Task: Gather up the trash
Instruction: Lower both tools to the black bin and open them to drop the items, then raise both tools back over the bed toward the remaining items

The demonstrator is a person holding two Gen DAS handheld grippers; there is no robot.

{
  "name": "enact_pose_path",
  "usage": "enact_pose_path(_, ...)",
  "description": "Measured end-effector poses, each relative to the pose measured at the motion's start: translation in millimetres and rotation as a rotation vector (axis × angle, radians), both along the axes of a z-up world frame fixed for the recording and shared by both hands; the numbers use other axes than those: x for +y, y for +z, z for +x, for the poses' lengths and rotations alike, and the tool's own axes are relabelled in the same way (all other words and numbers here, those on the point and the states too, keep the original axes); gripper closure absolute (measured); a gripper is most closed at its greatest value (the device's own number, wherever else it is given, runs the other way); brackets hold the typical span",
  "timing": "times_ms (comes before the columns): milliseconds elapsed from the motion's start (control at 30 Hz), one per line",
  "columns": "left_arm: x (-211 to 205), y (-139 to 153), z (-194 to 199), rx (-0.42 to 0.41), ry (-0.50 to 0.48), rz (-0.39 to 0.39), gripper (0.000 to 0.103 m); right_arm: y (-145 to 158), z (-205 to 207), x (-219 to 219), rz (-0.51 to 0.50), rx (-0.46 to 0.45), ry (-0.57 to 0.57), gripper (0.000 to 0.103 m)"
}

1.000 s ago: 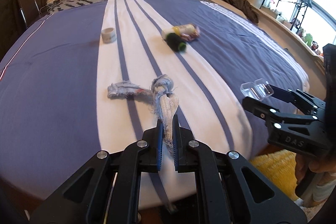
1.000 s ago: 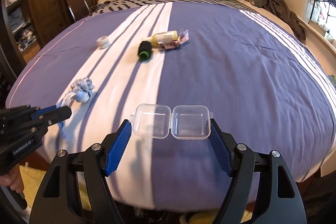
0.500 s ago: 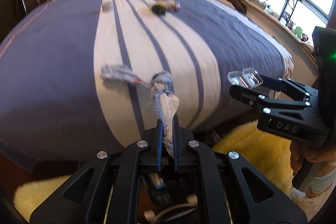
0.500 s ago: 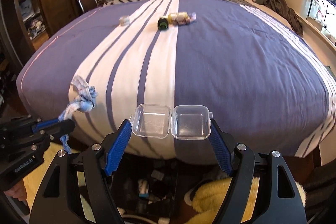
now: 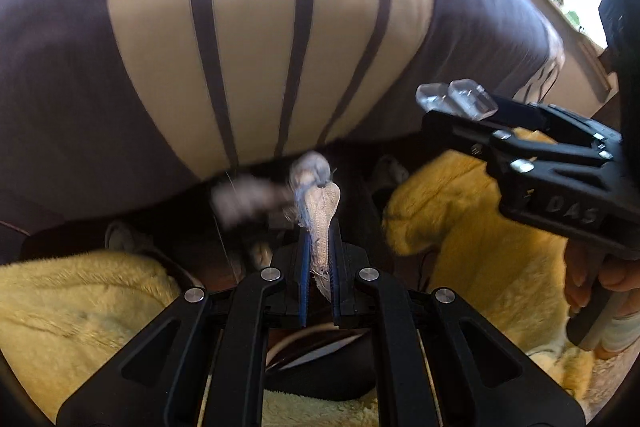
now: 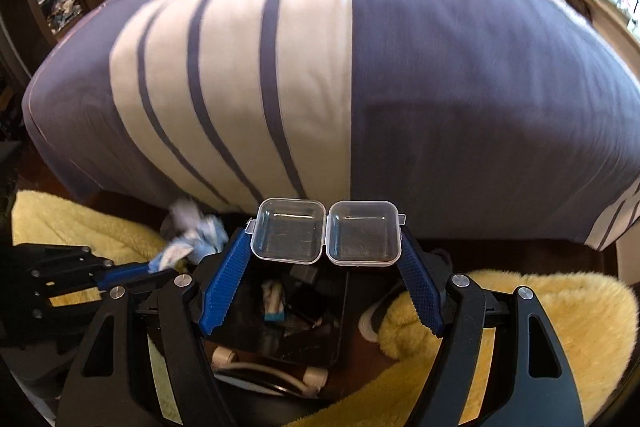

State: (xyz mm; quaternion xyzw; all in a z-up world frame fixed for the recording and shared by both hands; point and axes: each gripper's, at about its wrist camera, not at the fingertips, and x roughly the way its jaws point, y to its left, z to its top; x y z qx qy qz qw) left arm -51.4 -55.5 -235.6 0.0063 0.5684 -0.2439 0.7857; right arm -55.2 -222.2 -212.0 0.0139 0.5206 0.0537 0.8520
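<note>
Two loads: my left gripper (image 5: 319, 259) clamps a frayed rag (image 5: 320, 211), my right gripper (image 6: 326, 251) (at three o'clock) pinches an open clear case (image 6: 326, 231).

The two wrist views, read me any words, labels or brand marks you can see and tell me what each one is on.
"DAS": raised letters on the black body of the right claw, seen in the left wrist view.
Nothing else is legible: the items far back on the bed are too small and blurred to show any print.
</note>
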Motion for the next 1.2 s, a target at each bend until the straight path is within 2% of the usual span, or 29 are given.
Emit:
enact_pose_path(133, -3.3, -26.2, 6.0, 0.063, 0.003, 0.019, 0.096, -24.2, 6.0, -2.4, 0.03, 0.067, -0.005, 0.029)
enact_pose_path(333, -3.0, -47.6, 12.0, 0.115, 0.015, 0.034, 0.096, -57.1, 13.3, -0.5, 0.057, 0.159, -0.007, 0.029)
enact_pose_path(533, -2.2, -55.7, 14.1, 0.145, 0.013, 0.038, 0.096, -63.0, 20.8, 1.6, 0.052, 0.179, -0.01, 0.028)
enact_pose_path(733, 4.3, -65.3, 19.4, 0.168, 0.04, 0.042, 0.091, -64.3, 27.6, -2.1, 0.073, 0.192, -0.019, 0.027)
enact_pose_path(800, 6.3, -66.6, 19.2, 0.172, 0.05, 0.044, 0.079, -64.5, 27.8, -3.4, 0.068, 0.191, -0.024, 0.026)
enact_pose_path(833, 7.7, -65.7, 19.4, 0.17, 0.056, 0.042, 0.074, -63.0, 27.7, -5.7, 0.067, 0.186, -0.032, 0.022)
enact_pose_path(900, 10.3, -61.7, 20.2, 0.152, 0.068, 0.045, 0.057, -59.9, 26.8, -7.8, 0.065, 0.174, -0.039, 0.016)
enact_pose_path(1067, 15.6, -45.4, 21.4, 0.087, 0.094, 0.077, 0.04, -46.5, 24.9, -13.4, 0.058, 0.132, -0.06, 0.013)
enact_pose_path(1200, 21.9, -23.0, 20.9, 0.012, 0.106, 0.105, 0.028, -16.8, 20.9, -23.2, 0.04, 0.05, -0.084, 0.006)
